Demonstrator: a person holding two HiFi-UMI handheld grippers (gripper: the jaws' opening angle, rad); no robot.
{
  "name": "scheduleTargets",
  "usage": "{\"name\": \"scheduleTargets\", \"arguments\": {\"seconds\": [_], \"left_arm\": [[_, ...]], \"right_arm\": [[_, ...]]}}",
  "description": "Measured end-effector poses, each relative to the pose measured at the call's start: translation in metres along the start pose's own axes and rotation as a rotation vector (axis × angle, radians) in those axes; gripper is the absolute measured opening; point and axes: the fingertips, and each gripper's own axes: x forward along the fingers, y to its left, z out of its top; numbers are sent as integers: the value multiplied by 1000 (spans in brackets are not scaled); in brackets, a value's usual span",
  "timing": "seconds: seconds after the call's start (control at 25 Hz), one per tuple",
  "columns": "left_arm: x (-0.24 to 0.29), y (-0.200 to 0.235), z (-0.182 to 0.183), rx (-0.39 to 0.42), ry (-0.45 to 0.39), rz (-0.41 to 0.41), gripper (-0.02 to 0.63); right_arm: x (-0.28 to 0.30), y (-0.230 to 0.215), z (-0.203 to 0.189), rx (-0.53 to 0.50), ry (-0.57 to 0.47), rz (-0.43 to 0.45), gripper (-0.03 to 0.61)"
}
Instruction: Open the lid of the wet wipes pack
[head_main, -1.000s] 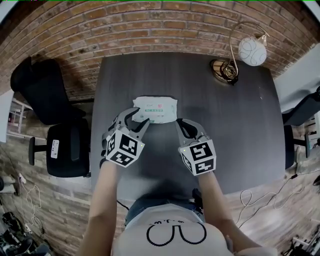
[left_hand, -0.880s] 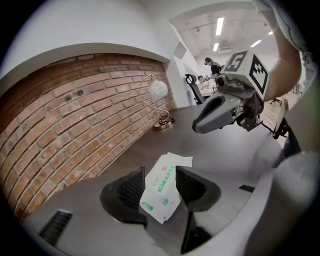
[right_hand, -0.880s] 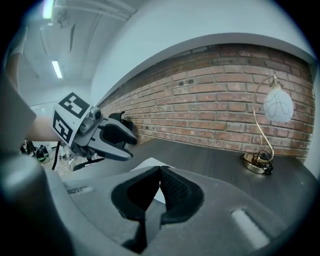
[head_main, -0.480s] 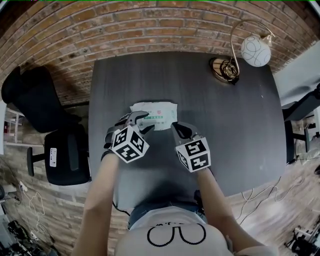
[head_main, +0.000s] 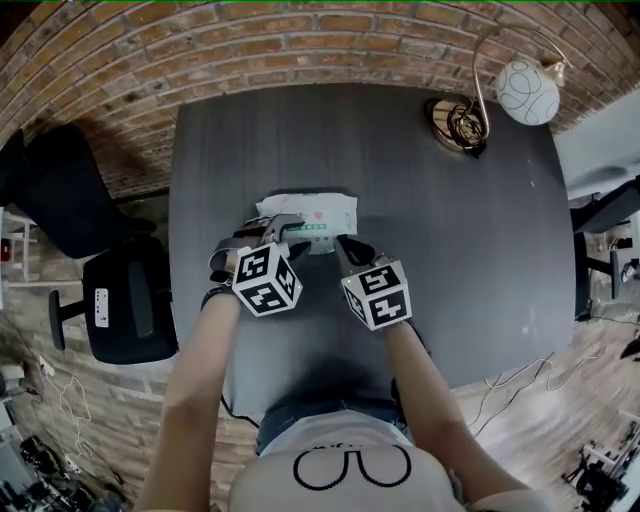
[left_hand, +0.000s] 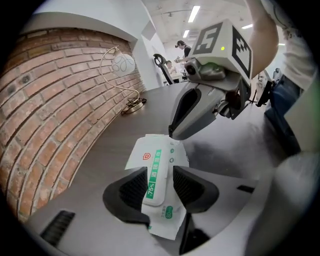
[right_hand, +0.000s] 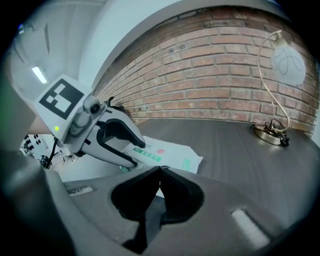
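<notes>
On the dark grey wooden table, left of centre, lies the flat white plastic wet wipes pack, its green-striped lid down flat. The left gripper, jaws half apart and just now closing, straddles that lid. The right gripper, jaws pressed together and empty, has its tip at the pack's edge.

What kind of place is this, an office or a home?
Probably an office or studio workspace: a dark table set against a brick wall, a black office chair beside it, and a gold lamp with a globe shade on the table.
</notes>
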Motion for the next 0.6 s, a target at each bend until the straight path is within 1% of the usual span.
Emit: {"name": "scheduleTargets", "arguments": {"seconds": [0.16, 0.36, 0.6], "left_arm": [[4, 2, 3, 20, -3, -10, 133], [8, -2, 3, 74, 16, -37, 113], [6, -5, 5, 97, 18, -47, 67]], "right_arm": [[13, -6, -14, 16, 57, -27, 3], [19, -7, -20, 38, 72, -20, 3], [21, -8, -21, 14, 84, -31, 3]]}}
